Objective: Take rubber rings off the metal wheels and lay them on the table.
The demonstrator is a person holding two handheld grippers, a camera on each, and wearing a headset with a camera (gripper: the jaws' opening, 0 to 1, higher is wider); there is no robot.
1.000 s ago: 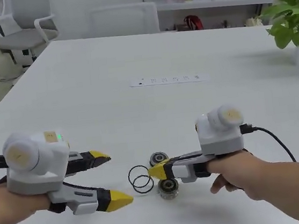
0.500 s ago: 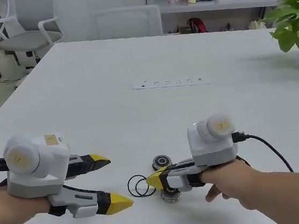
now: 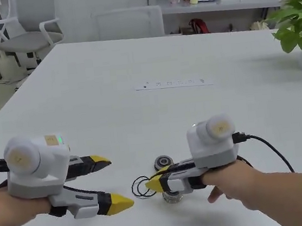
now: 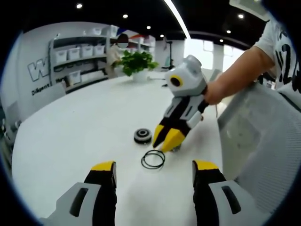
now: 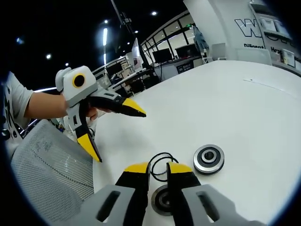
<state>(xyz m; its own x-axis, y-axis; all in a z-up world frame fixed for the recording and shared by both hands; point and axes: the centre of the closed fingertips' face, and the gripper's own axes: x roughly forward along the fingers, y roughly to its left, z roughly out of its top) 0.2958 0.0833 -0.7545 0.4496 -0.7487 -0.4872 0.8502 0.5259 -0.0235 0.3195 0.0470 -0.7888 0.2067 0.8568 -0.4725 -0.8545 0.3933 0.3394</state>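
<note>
A wide white table (image 3: 82, 88) stands in an office, with white chairs (image 3: 27, 31) at its far end, a green potted plant (image 3: 294, 17) off the right edge and a flat white power strip (image 3: 174, 83) lying well beyond the work.

The left gripper (image 3: 113, 183) is held low at the near left. Its black jaws with yellow tips are spread wide with nothing between them, and they point toward the middle of the table.

The right gripper (image 5: 158, 168) comes in from the near right, just above the tabletop. Its jaws are drawn narrow, with a slim gap between the yellow tips, and nothing appears to be clamped there.

Two thin black rubber rings (image 4: 153, 159) lie flat on the table, overlapping one another, right at the tips of the right gripper. From these angles it is hard to say whether the tips touch them.

A small round metal wheel with a dark rim (image 5: 162, 200) sits on the table under the right gripper's jaws, just behind its tips and beside the rings. A second metal wheel of the same kind (image 3: 162, 162) lies flat a little farther out, near the rings but apart from them and clear of both grippers.

In the left gripper view the rings lie ahead of its open jaws, roughly midway between the two tips.
</note>
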